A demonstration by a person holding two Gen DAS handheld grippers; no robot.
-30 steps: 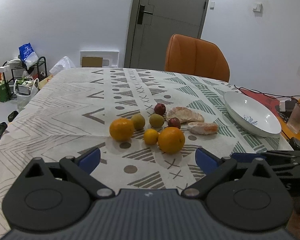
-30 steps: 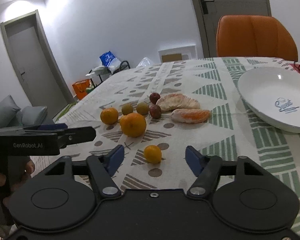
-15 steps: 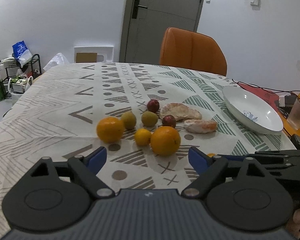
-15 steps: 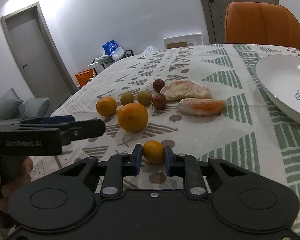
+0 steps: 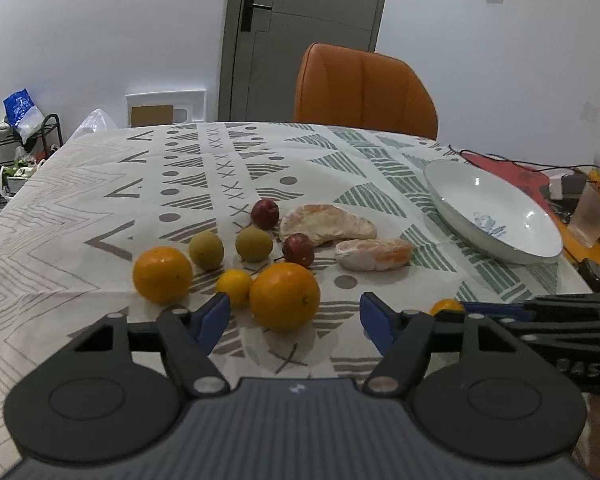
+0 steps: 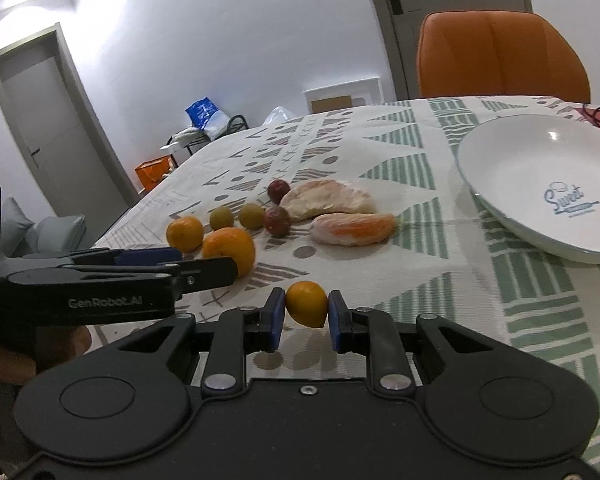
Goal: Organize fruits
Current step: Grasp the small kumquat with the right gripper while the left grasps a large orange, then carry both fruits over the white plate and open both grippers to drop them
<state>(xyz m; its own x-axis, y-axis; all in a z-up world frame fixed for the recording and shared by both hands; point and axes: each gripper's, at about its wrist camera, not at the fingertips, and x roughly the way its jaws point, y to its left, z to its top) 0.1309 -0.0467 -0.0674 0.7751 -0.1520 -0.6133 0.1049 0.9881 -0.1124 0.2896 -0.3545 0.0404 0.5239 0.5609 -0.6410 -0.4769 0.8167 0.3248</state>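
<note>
My right gripper (image 6: 305,312) is shut on a small orange citrus (image 6: 307,304) and holds it just above the tablecloth; the citrus also shows in the left wrist view (image 5: 445,306). My left gripper (image 5: 294,316) is open and empty, with a large orange (image 5: 284,296) just beyond its fingers. Another orange (image 5: 162,274), a small yellow citrus (image 5: 235,287), two green fruits (image 5: 207,250), two dark red fruits (image 5: 299,249) and two peeled segments (image 5: 374,254) lie together. A white plate (image 6: 540,184) stands empty at the right.
An orange chair (image 5: 364,92) stands at the table's far side. A glass (image 5: 591,220), cables and small items lie right of the plate. The patterned tablecloth (image 5: 100,200) covers the table. A rack with bags (image 5: 16,140) stands at the left on the floor.
My right gripper closed on the small orange citrus and lifted it slightly. My left gripper moved closer to the fruit group and stayed open.
</note>
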